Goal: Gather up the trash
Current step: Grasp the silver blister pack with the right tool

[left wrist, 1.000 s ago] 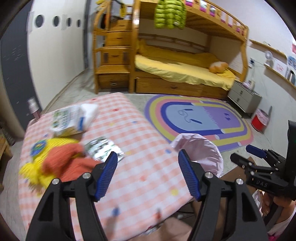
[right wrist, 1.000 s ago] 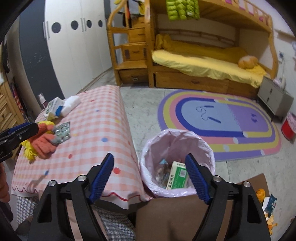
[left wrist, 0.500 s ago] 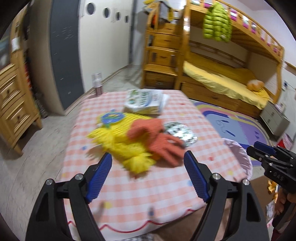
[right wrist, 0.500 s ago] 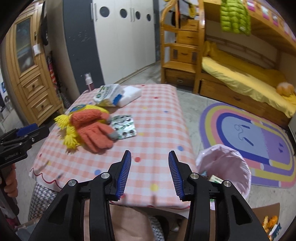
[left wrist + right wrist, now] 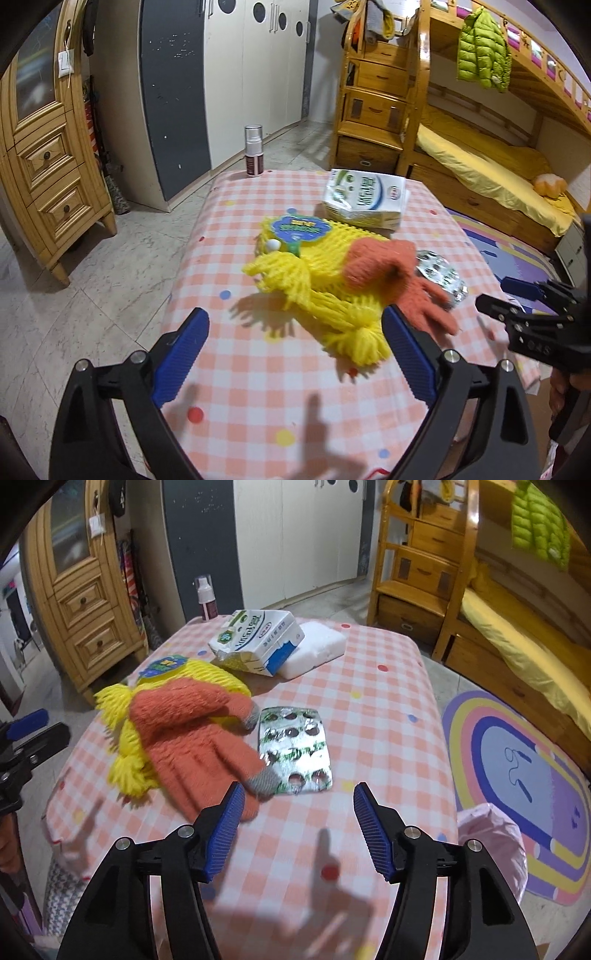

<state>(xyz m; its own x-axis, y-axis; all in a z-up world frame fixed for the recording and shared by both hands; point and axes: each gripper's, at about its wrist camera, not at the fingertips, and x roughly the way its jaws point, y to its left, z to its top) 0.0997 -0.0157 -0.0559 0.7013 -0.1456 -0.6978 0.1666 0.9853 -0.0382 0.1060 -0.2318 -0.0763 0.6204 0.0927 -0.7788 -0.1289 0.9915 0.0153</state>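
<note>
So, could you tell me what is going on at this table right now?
A person is clearing trash from the checked table with a handheld gripper in each hand. Both are empty and hovering over it, jaws just opened wider. The right gripper faces the used blister pack, whose near corner lies under the orange glove. The left gripper faces the yellow foam net. A torn carton lies further back, and the pink-lined bin stands beside the table.
</note>
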